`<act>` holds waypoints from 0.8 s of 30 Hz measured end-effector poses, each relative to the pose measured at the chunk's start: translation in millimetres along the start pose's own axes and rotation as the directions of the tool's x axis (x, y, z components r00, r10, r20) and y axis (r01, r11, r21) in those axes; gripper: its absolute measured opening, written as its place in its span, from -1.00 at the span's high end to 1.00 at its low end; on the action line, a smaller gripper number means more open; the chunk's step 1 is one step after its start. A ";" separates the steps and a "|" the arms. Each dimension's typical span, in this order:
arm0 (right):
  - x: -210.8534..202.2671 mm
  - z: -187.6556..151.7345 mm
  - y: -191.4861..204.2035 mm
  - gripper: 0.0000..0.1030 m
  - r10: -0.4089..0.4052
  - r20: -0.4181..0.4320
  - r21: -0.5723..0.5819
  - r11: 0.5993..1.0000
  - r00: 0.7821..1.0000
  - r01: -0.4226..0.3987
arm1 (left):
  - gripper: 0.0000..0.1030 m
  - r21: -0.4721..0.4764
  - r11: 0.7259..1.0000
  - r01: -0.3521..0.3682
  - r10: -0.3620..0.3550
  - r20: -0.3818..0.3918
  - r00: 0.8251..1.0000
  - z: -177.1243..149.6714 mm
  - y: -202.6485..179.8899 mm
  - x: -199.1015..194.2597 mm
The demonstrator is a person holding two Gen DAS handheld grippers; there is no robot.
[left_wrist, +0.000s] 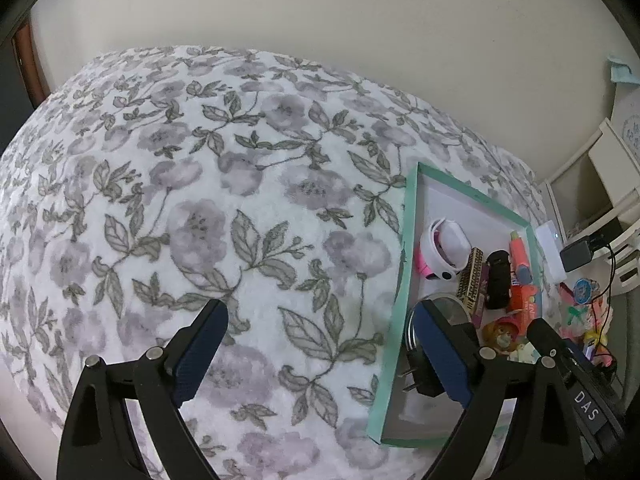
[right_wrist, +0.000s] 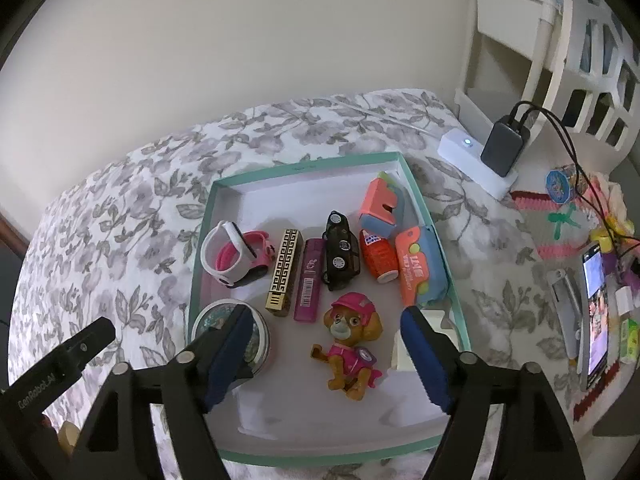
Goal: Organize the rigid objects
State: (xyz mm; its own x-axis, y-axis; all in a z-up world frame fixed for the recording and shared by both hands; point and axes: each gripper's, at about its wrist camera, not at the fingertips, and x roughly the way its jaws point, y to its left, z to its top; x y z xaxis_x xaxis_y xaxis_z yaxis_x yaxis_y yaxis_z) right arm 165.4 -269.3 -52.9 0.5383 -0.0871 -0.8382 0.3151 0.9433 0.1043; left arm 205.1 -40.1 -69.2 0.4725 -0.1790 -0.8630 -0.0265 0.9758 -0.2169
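**Both claws wide over the bed and tray**

A bed (right_wrist: 120, 216) in floral fabric carries a shallow mint-edged tray (right_wrist: 304, 168). Inside the tray lie a round tin (right_wrist: 224, 312), a gold patterned bar (right_wrist: 285, 272), a black toy car (right_wrist: 340, 250) and a pink-helmeted puppy figure (right_wrist: 352, 344). The right claw (right_wrist: 324, 354) stands wide above the puppy figure, gripping nothing. The left claw (left_wrist: 320, 344) is wide too, empty, straddling the tray's left edge.
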 end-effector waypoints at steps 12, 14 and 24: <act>-14.6 -16.4 11.8 -1.00 0.002 0.038 -0.045 0.999 0.999 0.000 | -0.84 0.028 1.000 0.004 -0.006 0.053 0.999 -11.3 5.7 -25.3; -19.5 -19.9 14.5 -1.00 0.000 0.048 -0.055 0.998 0.999 0.003 | -0.84 0.038 0.999 0.002 -0.005 0.074 0.997 -13.7 5.8 -31.9; -39.1 -37.8 20.7 -1.00 -0.016 0.073 -0.076 0.997 0.997 0.021 | -0.84 0.049 0.999 0.005 -0.011 0.109 0.994 -26.4 16.4 -50.6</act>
State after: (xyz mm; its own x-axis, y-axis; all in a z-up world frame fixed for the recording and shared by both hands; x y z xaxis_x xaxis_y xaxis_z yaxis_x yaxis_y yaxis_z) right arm 121.4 -234.2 -38.2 0.5888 -0.1248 -0.7986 0.2659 0.9629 0.0456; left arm 157.5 -18.4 -41.1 0.5663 -0.1746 -0.8055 0.0192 0.9798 -0.1989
